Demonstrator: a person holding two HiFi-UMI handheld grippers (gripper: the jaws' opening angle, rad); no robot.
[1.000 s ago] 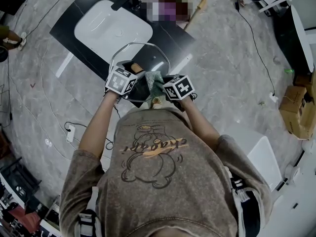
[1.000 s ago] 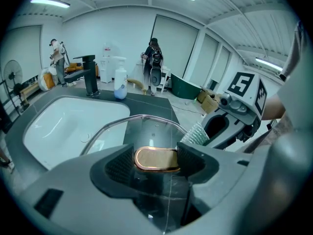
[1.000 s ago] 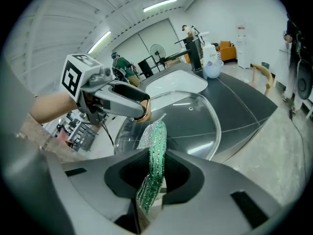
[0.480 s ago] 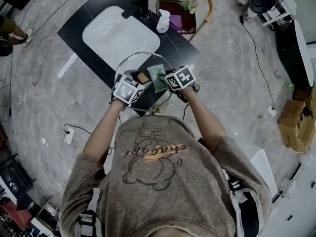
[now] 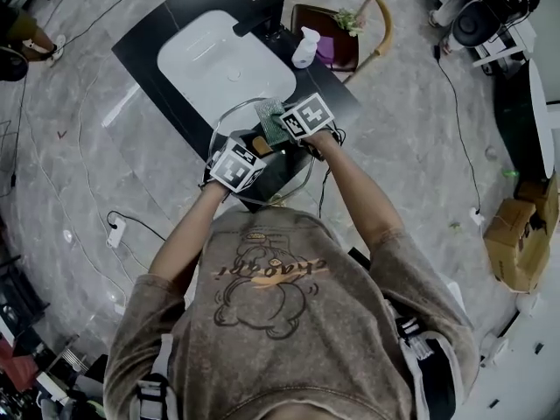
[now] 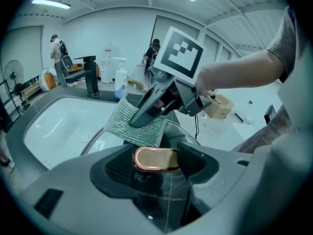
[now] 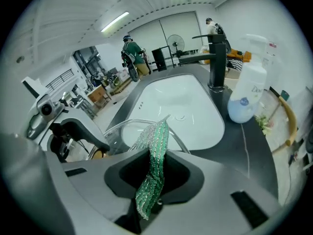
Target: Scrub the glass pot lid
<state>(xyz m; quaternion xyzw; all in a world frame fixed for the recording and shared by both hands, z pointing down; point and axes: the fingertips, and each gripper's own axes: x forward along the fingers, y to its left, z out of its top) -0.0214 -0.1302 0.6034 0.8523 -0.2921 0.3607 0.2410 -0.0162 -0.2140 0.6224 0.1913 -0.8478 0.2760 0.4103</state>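
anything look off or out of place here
Nothing stands out. The left gripper grips the lid by its knob, the right gripper holds the cloth against the glass, and no spill or damage shows.

The right hand-held gripper (image 5: 284,129) holds a green cloth (image 5: 271,116) on the glass lid (image 5: 234,122) (left hand-held gripper (image 5: 251,151) alongside).
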